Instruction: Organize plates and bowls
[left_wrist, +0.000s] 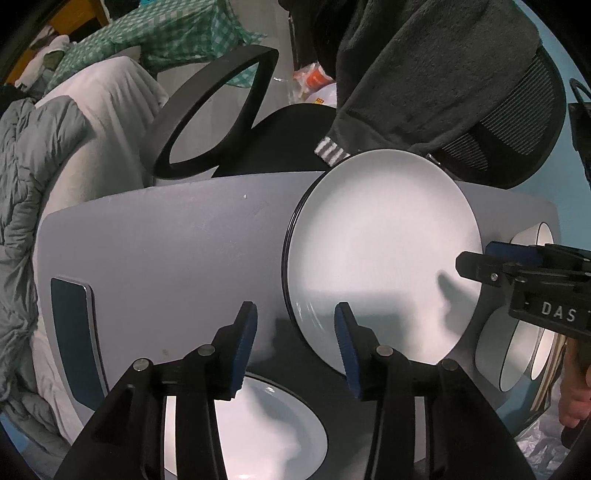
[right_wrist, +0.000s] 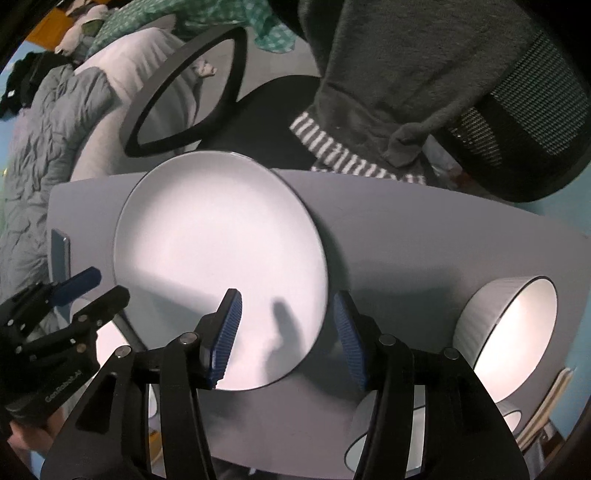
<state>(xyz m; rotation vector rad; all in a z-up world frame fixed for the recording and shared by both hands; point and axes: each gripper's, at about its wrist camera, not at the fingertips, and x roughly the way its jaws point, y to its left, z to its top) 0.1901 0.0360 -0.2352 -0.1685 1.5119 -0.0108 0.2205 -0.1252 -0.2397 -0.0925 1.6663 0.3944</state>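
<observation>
A stack of white plates (left_wrist: 384, 251) with dark rims lies on the grey table (left_wrist: 177, 251); it also shows in the right wrist view (right_wrist: 218, 251). My left gripper (left_wrist: 295, 339) is open and empty, just left of the stack's near edge, above another white plate (left_wrist: 269, 424). My right gripper (right_wrist: 288, 332) is open and empty, straddling the stack's near right edge; it shows in the left wrist view (left_wrist: 476, 266). The left gripper shows in the right wrist view (right_wrist: 99, 288). White bowls (right_wrist: 509, 332) (right_wrist: 384, 435) stand right of the stack.
A black office chair (left_wrist: 229, 110) with a dark garment (left_wrist: 424, 66) draped over it stands behind the table. A blue phone (left_wrist: 74, 332) lies at the table's left edge. Bedding (left_wrist: 29, 184) lies at the left.
</observation>
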